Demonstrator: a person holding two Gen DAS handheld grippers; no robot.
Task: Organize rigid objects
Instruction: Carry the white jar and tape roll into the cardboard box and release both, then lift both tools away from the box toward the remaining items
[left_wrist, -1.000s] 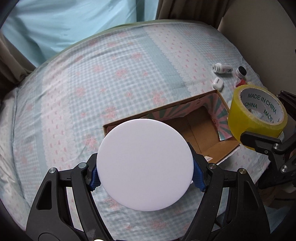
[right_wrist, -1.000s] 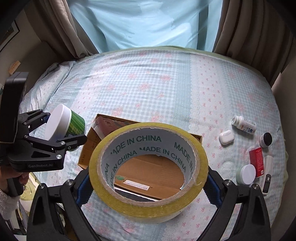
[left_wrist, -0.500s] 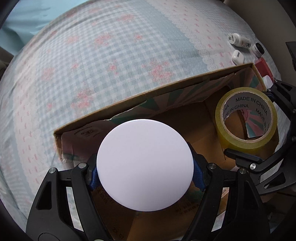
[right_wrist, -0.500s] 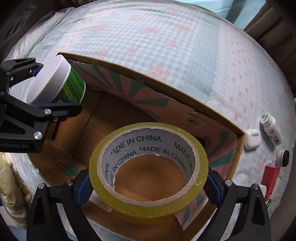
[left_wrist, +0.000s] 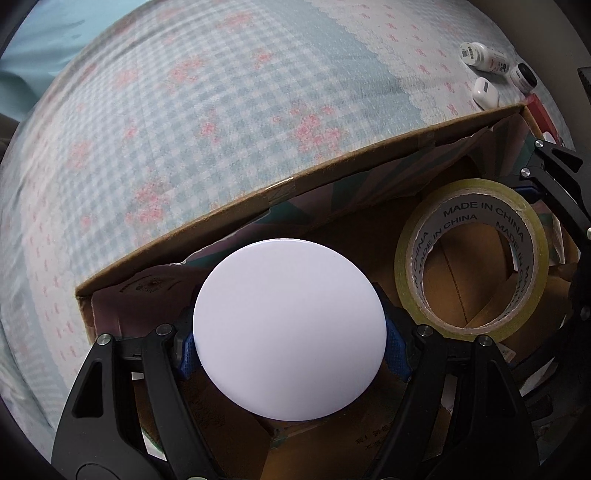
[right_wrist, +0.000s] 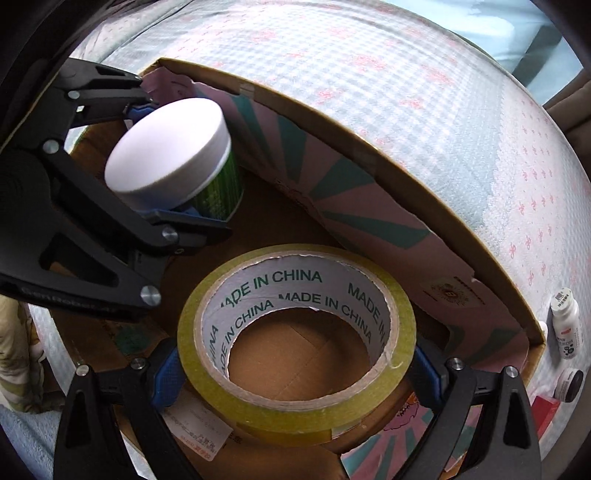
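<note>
Bedspread (left_wrist: 221, 122) with box (right_wrist: 369, 155), packing underway.
Left gripper (left_wrist: 290, 345) clenches jar (right_wrist: 173, 162), right gripper (right_wrist: 295, 373) clenches tape (right_wrist: 295, 325), both inside; bottles (right_wrist: 565, 325) remain outside.

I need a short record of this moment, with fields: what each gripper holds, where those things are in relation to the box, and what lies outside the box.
left gripper: shut on the white-lidded jar
right gripper: shut on the yellow tape roll
cardboard box: open, on the checked cloth
jar position: inside the box, near its far wall
tape position: inside the box, beside the jar
outside the box: white bottle, earbud case, small black-lidded jar, red item
</note>
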